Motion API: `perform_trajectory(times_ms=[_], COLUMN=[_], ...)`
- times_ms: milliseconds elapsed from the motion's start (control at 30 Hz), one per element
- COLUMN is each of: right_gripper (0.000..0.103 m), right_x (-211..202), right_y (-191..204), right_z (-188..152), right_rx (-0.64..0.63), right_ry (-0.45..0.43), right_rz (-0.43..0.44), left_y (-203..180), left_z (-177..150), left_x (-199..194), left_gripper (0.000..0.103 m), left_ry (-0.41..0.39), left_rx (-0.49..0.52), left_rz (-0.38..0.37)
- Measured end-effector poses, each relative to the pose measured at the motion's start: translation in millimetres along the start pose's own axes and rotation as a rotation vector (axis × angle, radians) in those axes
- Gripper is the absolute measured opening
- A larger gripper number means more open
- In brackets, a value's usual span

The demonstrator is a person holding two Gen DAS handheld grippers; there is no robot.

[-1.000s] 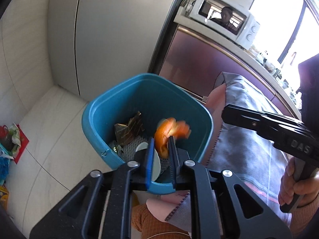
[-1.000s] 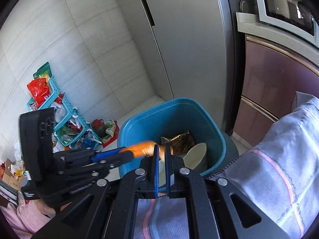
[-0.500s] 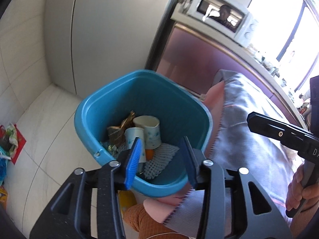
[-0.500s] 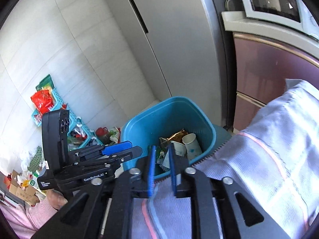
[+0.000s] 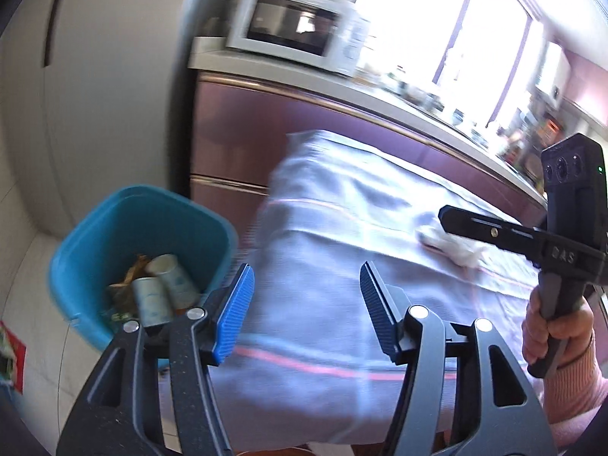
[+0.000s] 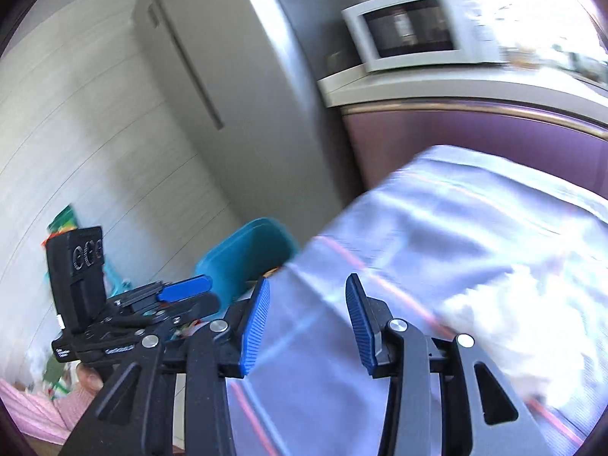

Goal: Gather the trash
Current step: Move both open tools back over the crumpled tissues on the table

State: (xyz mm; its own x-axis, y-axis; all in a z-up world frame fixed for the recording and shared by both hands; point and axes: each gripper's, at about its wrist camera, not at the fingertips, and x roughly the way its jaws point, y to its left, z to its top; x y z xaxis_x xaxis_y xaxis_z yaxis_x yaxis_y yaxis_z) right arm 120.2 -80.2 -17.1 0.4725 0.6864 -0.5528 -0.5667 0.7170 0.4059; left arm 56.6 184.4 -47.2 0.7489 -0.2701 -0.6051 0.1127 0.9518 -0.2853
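blue bin (image 5: 95,224) — two paper cups (image 5: 163,285) and wrappers inside.

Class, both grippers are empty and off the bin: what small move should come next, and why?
Probably carry the right gripper, jaws opening and empty, on toward the crumpled white tissue lying on the tablecloth; it looks like the trash left outside the blue bin.

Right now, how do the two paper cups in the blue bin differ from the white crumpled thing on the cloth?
The cups lie in the bin; the white wad lies on the cloth. The cups keep their round shape with a faint print; the wad is crumpled and plain. Both look like paper trash, and neither is held: the left gripper is opening on nothing.
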Motion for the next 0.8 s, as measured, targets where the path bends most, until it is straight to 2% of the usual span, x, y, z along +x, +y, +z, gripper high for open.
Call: perform_trajectory(times_ms=[167, 300, 367, 567, 633, 700, 800], right_gripper=[0.04, 0.058, 0.061, 0.061, 0.055, 0.025, 0.007], right_x=[-44, -61, -62, -53, -50, -46, -46], right_y=[-42, -76, -90, -118, -120, -120, -116], right_z=[-13, -14, -15, -23, -27, -27, -29], right_rx=[0.074, 0.112, 0.111, 0.146, 0.137, 0.133, 0.119], right_ry=[-0.066, -0.092, -0.079, -0.033, -0.022, -0.01, -0.015], right_rz=[-0.105, -0.213, -0.264, -0.241, -0.245, -0.23, -0.216], left_y=[-47, -81, -94, -123, -129, -134, -140], left_z=[2, 1, 2, 5, 6, 6, 4], left_x=[17, 31, 38, 58, 64, 69, 74], left_gripper=[0.059, 0.06, 0.06, 0.062, 0.062, 0.062, 0.063], left_ry=[0.035, 0.064, 0.072, 0.102, 0.113, 0.123, 0.135], left_rx=[0.074, 0.119, 0.137, 0.181, 0.187, 0.193, 0.206], left_rz=[-0.072, -0.111, -0.119, -0.148, -0.156, -0.159, -0.166])
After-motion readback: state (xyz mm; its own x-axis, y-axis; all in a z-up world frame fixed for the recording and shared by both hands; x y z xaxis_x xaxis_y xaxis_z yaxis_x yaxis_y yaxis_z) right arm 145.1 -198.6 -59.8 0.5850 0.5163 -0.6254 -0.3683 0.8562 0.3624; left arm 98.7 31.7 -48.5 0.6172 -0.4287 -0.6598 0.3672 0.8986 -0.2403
